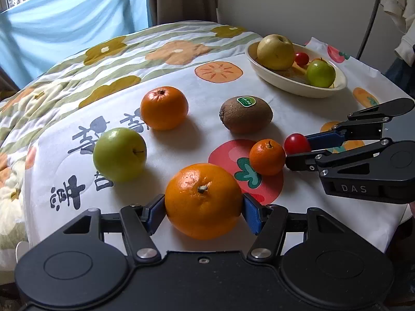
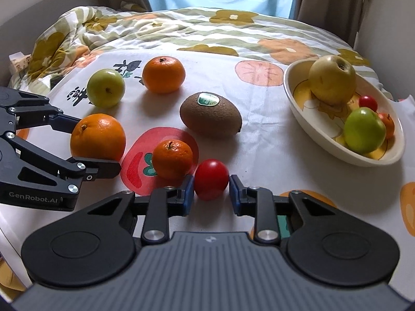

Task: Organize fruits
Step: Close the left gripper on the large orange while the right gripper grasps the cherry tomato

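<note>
Fruit-printed cloth covers the surface (image 2: 272,140). Left of the bowl (image 2: 298,108), the tomato (image 2: 211,180) is bracketed by the right tool (image 2: 211,191), fingers apart, barely touching. The orange (image 1: 203,200) is pinched in the left tool (image 1: 203,207), farther from the bowl.

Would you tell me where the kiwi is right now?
The kiwi lies on the tablecloth mid-scene in the right wrist view, between the far orange on its left and the bowl on its right, just beyond the small mandarin.
</note>
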